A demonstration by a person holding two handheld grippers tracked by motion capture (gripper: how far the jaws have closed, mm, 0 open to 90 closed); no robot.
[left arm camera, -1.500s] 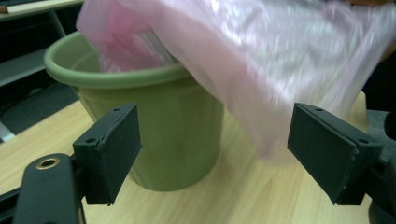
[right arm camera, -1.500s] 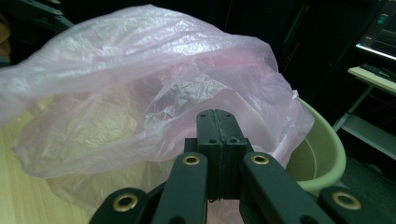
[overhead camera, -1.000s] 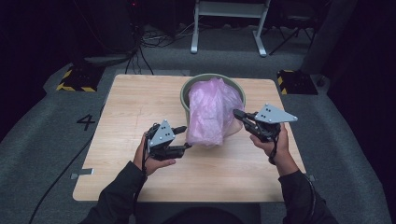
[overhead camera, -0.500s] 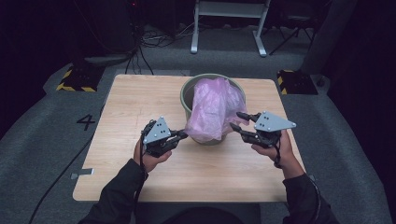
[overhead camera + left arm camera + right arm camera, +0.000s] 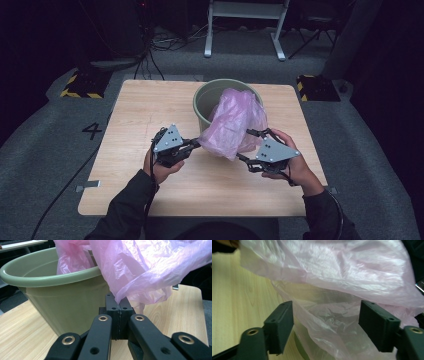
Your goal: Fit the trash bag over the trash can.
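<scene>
the pink plastic bag (image 5: 234,122) lies partly inside the green bucket (image 5: 205,102) and spills over the rim on the person's side, hanging down toward the wooden surface (image 5: 135,112). the left gripper (image 5: 196,144) has its jaws fully closed, with a corner of the bag's film pinched between them; in the left gripper view the film (image 5: 140,270) rises from the closed jaws and the bucket wall (image 5: 65,305) stands just beyond and to their left. the right gripper (image 5: 249,150) has its jaws spread wide, holding nothing; in the right gripper view loose folds of the bag (image 5: 332,315) hang between and just ahead of the jaws. contact with either jaw cannot be confirmed. the left hand (image 5: 161,167) and right hand (image 5: 297,167) hold the grippers over the surface.
</scene>
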